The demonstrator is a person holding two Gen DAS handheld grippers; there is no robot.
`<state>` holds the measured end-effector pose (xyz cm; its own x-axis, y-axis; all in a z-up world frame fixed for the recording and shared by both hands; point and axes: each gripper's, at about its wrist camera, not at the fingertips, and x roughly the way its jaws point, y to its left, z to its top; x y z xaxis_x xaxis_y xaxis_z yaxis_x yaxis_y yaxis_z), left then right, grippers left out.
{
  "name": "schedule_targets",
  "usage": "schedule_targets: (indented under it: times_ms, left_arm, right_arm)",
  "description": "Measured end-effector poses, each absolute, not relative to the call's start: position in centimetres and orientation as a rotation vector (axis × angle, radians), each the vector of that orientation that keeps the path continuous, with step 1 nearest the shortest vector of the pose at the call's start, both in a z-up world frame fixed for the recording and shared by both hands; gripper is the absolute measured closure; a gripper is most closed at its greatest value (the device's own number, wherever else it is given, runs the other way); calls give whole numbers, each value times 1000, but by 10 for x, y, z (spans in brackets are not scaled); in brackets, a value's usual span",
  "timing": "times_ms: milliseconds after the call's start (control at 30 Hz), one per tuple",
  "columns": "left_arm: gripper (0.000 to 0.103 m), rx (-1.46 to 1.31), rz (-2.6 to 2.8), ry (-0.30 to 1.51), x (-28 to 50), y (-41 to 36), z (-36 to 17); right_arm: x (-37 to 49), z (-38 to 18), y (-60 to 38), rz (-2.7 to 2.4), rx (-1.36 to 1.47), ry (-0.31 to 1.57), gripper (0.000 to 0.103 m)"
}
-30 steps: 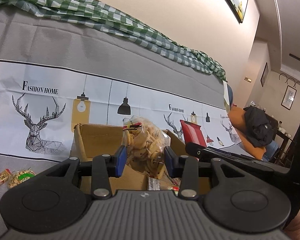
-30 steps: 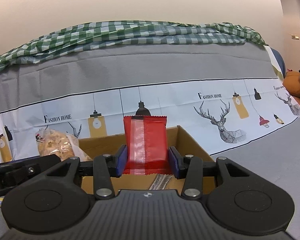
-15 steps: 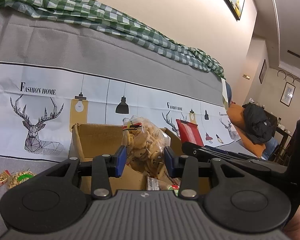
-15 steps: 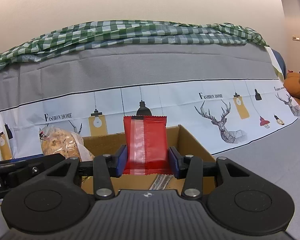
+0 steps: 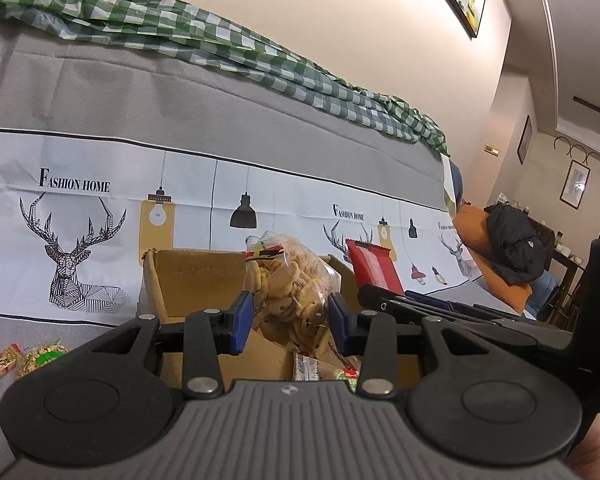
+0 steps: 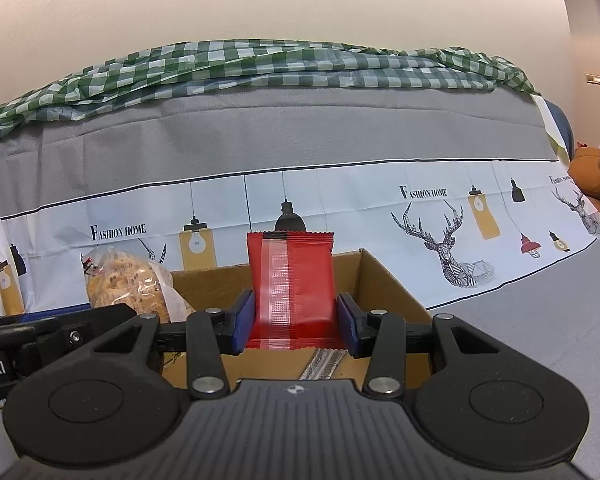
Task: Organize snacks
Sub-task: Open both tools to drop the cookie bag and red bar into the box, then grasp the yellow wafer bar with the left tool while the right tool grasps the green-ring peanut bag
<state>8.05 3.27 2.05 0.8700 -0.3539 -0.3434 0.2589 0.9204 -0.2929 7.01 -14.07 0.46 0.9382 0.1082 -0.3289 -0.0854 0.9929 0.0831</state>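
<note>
My left gripper (image 5: pixel 291 322) is shut on a clear bag of cookies (image 5: pixel 290 294), which hangs above an open cardboard box (image 5: pixel 188 280). My right gripper (image 6: pixel 296 322) is shut on an upright red snack packet (image 6: pixel 292 288) over the same cardboard box (image 6: pixel 379 284). From the right wrist view the cookie bag (image 6: pixel 132 284) shows at the left, behind the other gripper's body. In the left wrist view the red packet (image 5: pixel 373 266) stands to the right of the cookies. Silver-wrapped snacks (image 5: pixel 305 366) lie at the box's bottom.
The box sits on a sofa covered with a grey and white deer-print cloth (image 5: pixel 80 216); a green checked cloth (image 6: pixel 260 64) lies along its back. Small wrapped snacks (image 5: pixel 24 358) lie on the seat to the left. An orange cushion with a black jacket (image 5: pixel 511 240) is at the right.
</note>
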Motion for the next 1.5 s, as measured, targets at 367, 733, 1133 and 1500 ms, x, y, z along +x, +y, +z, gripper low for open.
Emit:
schedule_targets:
  times_ms: [367,733,1133,1500]
  left_arm:
    - [58,-240,-332,408,80,31,20]
    - [38,-256,-308,421,83,34,18]
    - [85,-321,-142,441,88,83,21]
    - [84,-328,123,655,101,200,1]
  right_arm:
    - [71,5,-141,99,68,337,57]
    - [78,1,-144,37,88,380,38]
    - [73,4,-117,79,82,352,45]
    - [62,14,-68,204,126,348,59]
